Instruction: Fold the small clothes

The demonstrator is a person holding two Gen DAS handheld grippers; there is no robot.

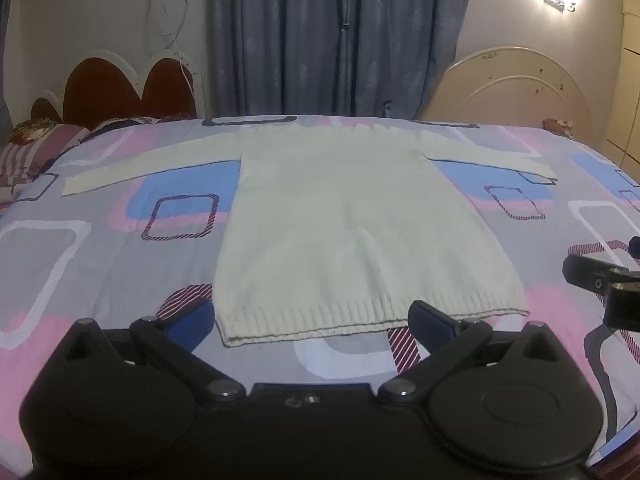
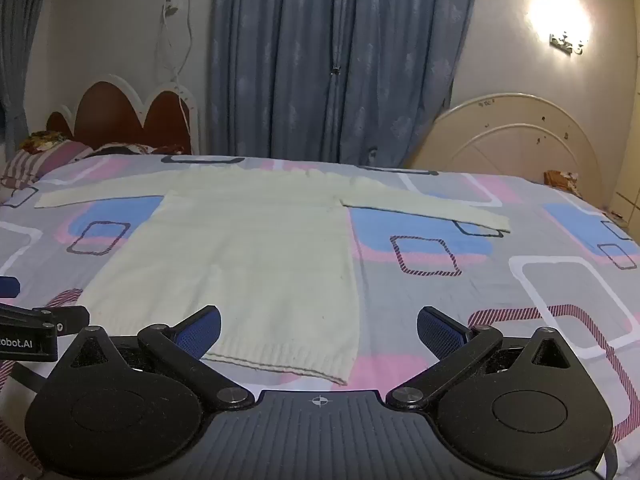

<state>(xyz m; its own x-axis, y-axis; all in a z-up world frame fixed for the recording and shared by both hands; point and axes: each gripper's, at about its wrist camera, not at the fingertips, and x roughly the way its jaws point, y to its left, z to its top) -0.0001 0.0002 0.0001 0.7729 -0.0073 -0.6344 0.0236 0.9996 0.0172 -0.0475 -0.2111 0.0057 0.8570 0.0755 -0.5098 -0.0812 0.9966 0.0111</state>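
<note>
A cream knitted sweater (image 1: pixel 320 216) lies flat on the bed, sleeves stretched out to both sides and its ribbed hem (image 1: pixel 360 318) nearest the cameras. Everything below is placed against that sweater.

The left gripper (image 1: pixel 310 322) hangs at the hem with its jaws spread wide and nothing between them. Its blue-padded fingertips (image 1: pixel 192 326) bracket most of the hem's width: one sits just outside the sweater's left bottom corner, the other overlaps the hem near the right corner. Whether either pad actually touches the knit is hard to tell from this low angle.

The right gripper (image 2: pixel 318 330) is likewise wide open and holds nothing. One of its fingertips (image 2: pixel 202 328) sits over the hem, the other is off the sweater to the right, above the bedsheet (image 2: pixel 500 280), so the sweater's right bottom corner (image 2: pixel 340 382) falls between them. Each gripper shows at the edge of the other's view, close beside the hem.

The sweater rests on a sheet printed with pink, blue, grey and white rounded squares, some outlined in maroon stripes. Beyond the sweater's collar hang blue curtains (image 1: pixel 332 36). Behind its left sleeve stands a dark red scalloped headboard (image 1: pixel 120 88) with white trim, striped pillows (image 1: pixel 36 148) below it, and white cables (image 1: pixel 168 8) hanging on the wall above. Behind the right sleeve leans a cream arched headboard (image 2: pixel 516 140), with a bright wall lamp (image 2: pixel 560 16) above it.
</note>
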